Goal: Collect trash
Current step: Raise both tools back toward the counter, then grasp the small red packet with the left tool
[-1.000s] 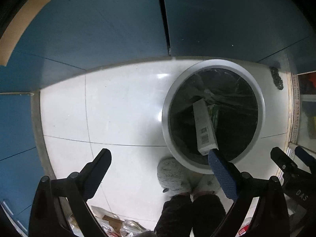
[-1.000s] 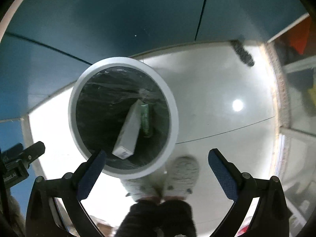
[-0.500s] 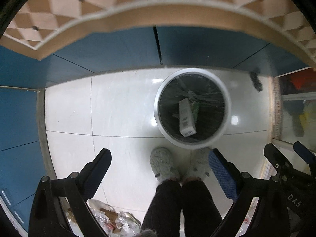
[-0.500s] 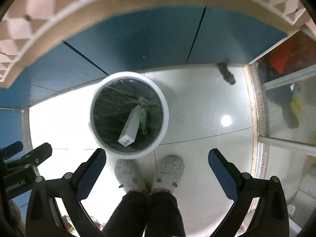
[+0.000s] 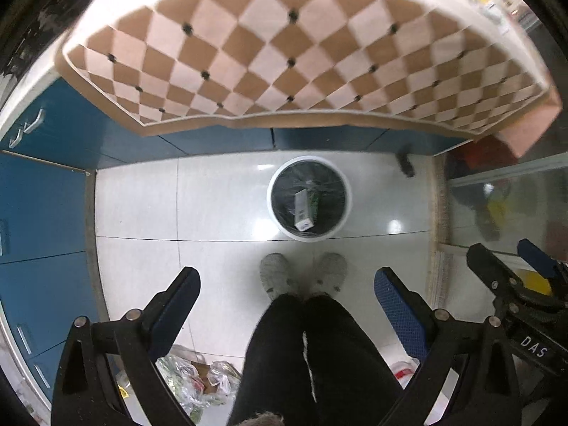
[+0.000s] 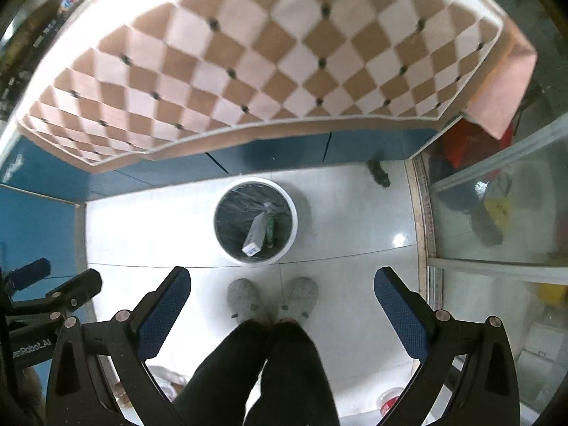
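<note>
A round white trash bin [image 5: 275, 209] with a black liner stands on the white floor below me; it also shows in the right wrist view [image 6: 291, 234]. Inside it lie a white carton [image 5: 302, 207] [image 6: 255, 233] and a green packet [image 5: 313, 203] [image 6: 271, 230]. My left gripper [image 5: 287, 293] is open and empty, high above the floor. My right gripper [image 6: 282, 293] is open and empty at the same height, and its fingers [image 5: 493, 273] show at the right of the left wrist view.
A table with a brown and pink checkered cloth [image 5: 284, 60] [image 6: 269, 60] fills the upper view. Blue cabinets [image 5: 42, 191] stand on the left. The person's legs and grey slippers [image 5: 275, 277] stand before the bin. Bagged clutter [image 5: 191, 380] lies on the floor; a glass door [image 6: 497, 213] stands right.
Both grippers have risen well away from the bin, which now looks much smaller. The checkered tabletop has come into view. Both stay open and empty.
</note>
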Demonstrator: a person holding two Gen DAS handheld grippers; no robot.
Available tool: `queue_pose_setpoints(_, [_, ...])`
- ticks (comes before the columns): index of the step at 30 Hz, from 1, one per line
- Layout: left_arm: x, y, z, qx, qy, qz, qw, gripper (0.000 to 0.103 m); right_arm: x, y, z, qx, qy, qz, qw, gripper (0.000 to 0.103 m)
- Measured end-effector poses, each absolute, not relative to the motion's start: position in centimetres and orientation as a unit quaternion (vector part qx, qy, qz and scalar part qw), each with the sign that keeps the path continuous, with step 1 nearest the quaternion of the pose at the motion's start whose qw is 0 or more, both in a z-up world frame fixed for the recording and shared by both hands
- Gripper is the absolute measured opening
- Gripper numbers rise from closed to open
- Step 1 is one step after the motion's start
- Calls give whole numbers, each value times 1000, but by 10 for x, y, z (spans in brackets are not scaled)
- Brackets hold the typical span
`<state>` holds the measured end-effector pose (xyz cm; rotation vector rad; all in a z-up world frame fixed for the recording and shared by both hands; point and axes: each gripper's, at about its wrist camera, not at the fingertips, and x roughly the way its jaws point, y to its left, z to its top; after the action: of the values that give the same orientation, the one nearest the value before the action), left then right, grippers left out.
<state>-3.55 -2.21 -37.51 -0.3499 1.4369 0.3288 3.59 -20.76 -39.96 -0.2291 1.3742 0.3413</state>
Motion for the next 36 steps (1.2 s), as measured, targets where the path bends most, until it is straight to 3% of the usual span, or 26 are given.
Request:
queue_pose_setpoints(8, [-19,-9,-279,-132,578,142,793,100,31,-209,-292,-45,601,169,780,103])
queue_pose_setpoints(17, [95,33,-227,-117,520,176,827,103,127,-209,-223,52,552,149,819,103])
queue_pose_setpoints(22, [181,51,-241,-99,546,200,808,103,221,-215,-225,85,549,118,823,103])
queue_pose_setpoints(29, [288,86,-295,-119,589,211,771,103,368,-214,-299,88,589,55,801,103])
queue_pose_setpoints(32, [321,88,-314,-137,598,187,768,102,408,-210,-326,81,601,47,794,98])
queue_pose_setpoints(34, [339,88,-326,-147,601,170,767,98,424,-205,-337,72,599,46,796,84])
queue_pose_setpoints(35, [348,88,-330,-150,602,164,767,89,429,-201,-342,66,600,48,796,82])
queue_pose_setpoints(36, [356,88,-335,-150,604,162,766,70,431,-196,-340,50,585,45,808,69])
